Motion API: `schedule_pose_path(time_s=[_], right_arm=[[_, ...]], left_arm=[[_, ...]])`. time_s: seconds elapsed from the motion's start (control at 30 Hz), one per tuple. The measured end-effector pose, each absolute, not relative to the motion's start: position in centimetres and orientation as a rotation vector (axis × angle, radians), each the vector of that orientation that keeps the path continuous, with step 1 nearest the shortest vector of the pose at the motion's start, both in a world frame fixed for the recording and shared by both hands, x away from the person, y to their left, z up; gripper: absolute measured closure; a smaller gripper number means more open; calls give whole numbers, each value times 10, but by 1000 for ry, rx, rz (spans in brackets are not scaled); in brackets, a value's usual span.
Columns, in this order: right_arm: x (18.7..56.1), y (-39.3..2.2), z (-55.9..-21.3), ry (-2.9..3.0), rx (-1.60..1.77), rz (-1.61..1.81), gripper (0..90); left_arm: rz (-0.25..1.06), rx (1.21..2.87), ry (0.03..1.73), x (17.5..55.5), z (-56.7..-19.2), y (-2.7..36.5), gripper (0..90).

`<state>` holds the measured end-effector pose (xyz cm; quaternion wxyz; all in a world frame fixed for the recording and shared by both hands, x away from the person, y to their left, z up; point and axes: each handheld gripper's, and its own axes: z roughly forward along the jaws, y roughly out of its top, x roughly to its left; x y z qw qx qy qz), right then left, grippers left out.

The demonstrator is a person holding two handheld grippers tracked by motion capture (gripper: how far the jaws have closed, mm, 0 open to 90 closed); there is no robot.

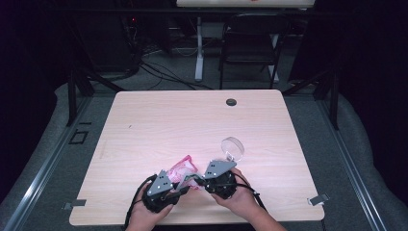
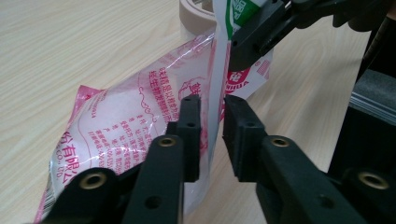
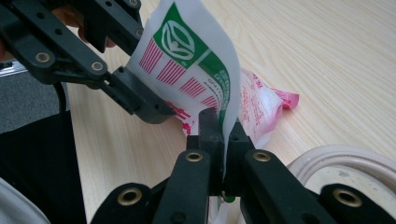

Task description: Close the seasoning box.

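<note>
Left gripper view had the nearest look: the left tongs point(image 2: 212, 135) stood a little apart, with the thin white edge of the plastic bag point(image 2: 140, 126) running up through the gap. The pads didn't look pressed on it, so loosely around it rather than clamped. The bag itself was crinkly and see-through, with pink-red printing, rows of characters and some Latin letters along the pink bottom seam. Whatever was inside looked pale, couldn't tell more than that. It lay slumped on the light wood tabletop point(image 2: 70, 42), its top end lifted.

Right gripper view showed the other side of that top end: a white panel with a green logo patch and red stripe blocks, curling over. The right tongs point(image 3: 223, 140) were pinched tight on that edge, film squeezed flat between the pads. The left tongs showed at the upper left there, up against the same panel.

High view put all this at the near edge of the tabletop, both hands close together with the bag point(image 1: 182, 168) between and just beyond them, pink end pointing away from the person. A roll of tape point(image 1: 233, 148) sat just past the right tongs point(image 1: 201, 181), and further back a small dark round cap point(image 1: 231, 102) near the far edge.
</note>
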<state>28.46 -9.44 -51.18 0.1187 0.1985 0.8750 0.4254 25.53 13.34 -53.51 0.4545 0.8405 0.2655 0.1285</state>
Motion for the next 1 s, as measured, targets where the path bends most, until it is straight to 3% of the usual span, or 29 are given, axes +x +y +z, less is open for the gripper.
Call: schedule_pose_path(time_s=[0.3,0.63,1.0], right_arm=[[285,-95,-511,2563,578,1240,900],[284,-94,-511,2557,579,1255,900],[292,-90,-501,2559,547,1248,900]], left_arm=[[407,2088,712,255,-540,149,459],[482,2114,614,253,-545,152,457],[511,2110,685,261,-551,160,286]])
